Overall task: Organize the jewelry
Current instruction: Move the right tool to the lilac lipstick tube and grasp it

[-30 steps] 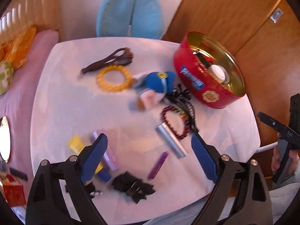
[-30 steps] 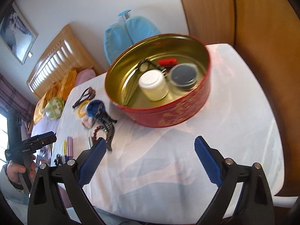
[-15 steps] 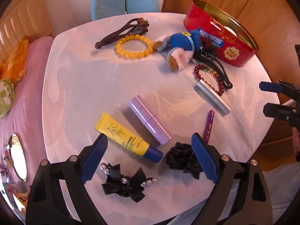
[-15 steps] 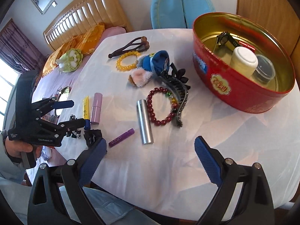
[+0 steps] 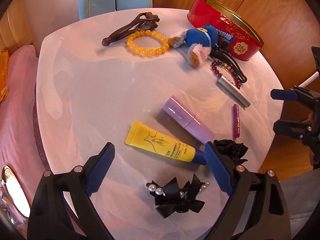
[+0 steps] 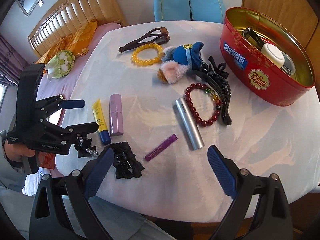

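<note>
A yellow bead bracelet (image 6: 147, 54) and a dark red bead bracelet (image 6: 202, 104) lie on the white table (image 6: 250, 140). A black claw clip (image 6: 218, 84), a black scrunchie (image 6: 125, 161) and a black pearl bow (image 5: 176, 195) lie there too. A red round tin (image 6: 260, 80) stands at the right and holds a white jar (image 6: 274, 55). My left gripper (image 5: 158, 168) is open and empty over the yellow tube (image 5: 162, 143). My right gripper (image 6: 158, 170) is open and empty above the table's front edge, near a purple stick (image 6: 161, 148).
A lilac lipstick tube (image 6: 116, 115), a silver tube (image 6: 189, 124), a blue plush toy (image 6: 180, 60) and a brown wooden roller (image 6: 146, 38) also lie on the table. A blue chair (image 6: 188, 0) stands behind it, a bed (image 6: 66, 34) to the left, wooden panels to the right.
Both grippers have pulled back and tilted down toward the table's near side. The left now hangs over the yellow tube and the pearl bow. Both stay open.
</note>
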`<control>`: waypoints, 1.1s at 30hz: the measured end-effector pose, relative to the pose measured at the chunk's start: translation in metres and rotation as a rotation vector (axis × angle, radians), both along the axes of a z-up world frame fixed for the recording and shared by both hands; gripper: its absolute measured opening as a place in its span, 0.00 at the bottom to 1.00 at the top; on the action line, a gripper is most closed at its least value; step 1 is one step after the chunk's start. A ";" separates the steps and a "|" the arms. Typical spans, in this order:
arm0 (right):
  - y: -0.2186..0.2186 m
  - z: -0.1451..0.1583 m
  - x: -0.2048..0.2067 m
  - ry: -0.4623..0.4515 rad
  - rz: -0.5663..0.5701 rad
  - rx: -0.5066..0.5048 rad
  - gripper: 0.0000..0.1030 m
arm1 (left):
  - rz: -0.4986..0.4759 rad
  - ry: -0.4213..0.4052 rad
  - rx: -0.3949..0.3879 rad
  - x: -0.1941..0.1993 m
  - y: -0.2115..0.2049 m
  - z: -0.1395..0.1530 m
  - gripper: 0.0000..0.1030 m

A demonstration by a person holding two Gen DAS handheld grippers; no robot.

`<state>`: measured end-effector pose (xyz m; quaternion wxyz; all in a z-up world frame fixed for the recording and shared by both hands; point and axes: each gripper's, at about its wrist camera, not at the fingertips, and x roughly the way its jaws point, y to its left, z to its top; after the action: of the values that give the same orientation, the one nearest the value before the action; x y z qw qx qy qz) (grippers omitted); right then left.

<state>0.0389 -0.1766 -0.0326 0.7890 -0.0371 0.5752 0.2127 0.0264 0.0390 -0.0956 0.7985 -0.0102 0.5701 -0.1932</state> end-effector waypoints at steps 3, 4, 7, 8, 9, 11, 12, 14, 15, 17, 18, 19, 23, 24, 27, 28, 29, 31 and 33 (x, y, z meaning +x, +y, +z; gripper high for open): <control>0.016 0.001 -0.004 -0.016 0.016 -0.019 0.93 | -0.001 -0.006 -0.021 -0.005 0.007 0.001 0.86; 0.022 0.001 -0.005 -0.024 0.023 -0.030 0.93 | 0.005 -0.007 -0.031 -0.006 0.011 0.001 0.86; 0.037 -0.003 -0.005 -0.039 0.038 -0.055 0.93 | 0.031 -0.012 -0.059 -0.011 0.023 0.003 0.86; 0.042 -0.005 -0.004 -0.042 0.044 -0.060 0.93 | 0.037 -0.017 -0.063 -0.013 0.027 0.003 0.86; 0.048 -0.008 -0.002 -0.043 0.051 -0.064 0.93 | 0.040 -0.023 -0.067 -0.015 0.030 0.004 0.86; 0.061 -0.014 0.003 -0.042 0.066 -0.065 0.93 | 0.052 -0.034 -0.073 -0.018 0.037 0.006 0.86; 0.068 -0.019 0.007 -0.043 0.072 -0.065 0.93 | 0.063 -0.038 -0.079 -0.019 0.041 0.006 0.86; 0.079 -0.026 0.013 -0.054 0.071 -0.081 0.88 | 0.076 -0.045 -0.086 -0.023 0.048 0.008 0.86; 0.084 -0.031 0.018 -0.055 0.068 -0.095 0.84 | 0.080 -0.047 -0.088 -0.025 0.050 0.008 0.86; 0.090 -0.042 0.026 -0.037 0.063 -0.125 0.76 | 0.083 -0.049 -0.091 -0.029 0.057 0.009 0.86; 0.092 -0.048 0.029 -0.029 0.061 -0.137 0.76 | 0.084 -0.050 -0.091 -0.031 0.060 0.009 0.86; 0.095 -0.052 0.029 -0.026 0.061 -0.143 0.76 | 0.086 -0.051 -0.090 -0.032 0.063 0.010 0.86; 0.108 -0.059 0.026 -0.032 0.102 -0.159 0.60 | 0.099 -0.049 -0.095 -0.036 0.072 0.007 0.86; 0.112 -0.062 0.024 -0.030 0.122 -0.178 0.50 | 0.099 -0.046 -0.097 -0.036 0.073 0.006 0.86; 0.118 -0.063 0.019 -0.035 0.159 -0.180 0.22 | 0.088 -0.040 -0.102 -0.034 0.070 0.003 0.86; 0.117 -0.061 0.017 -0.040 0.157 -0.185 0.22 | 0.081 -0.039 -0.107 -0.033 0.068 0.002 0.86; 0.115 -0.058 0.016 -0.052 0.149 -0.185 0.22 | 0.073 -0.039 -0.111 -0.032 0.066 0.002 0.86; 0.105 -0.047 0.013 -0.085 0.126 -0.164 0.22 | 0.055 -0.039 -0.121 -0.029 0.057 0.003 0.86; 0.094 -0.033 0.012 -0.122 0.110 -0.149 0.22 | 0.043 -0.033 -0.130 -0.026 0.047 0.004 0.86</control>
<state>0.0507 -0.0822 -0.0654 0.8047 -0.1402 0.5375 0.2095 0.0007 0.0857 -0.0914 0.8095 -0.0712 0.5425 -0.2128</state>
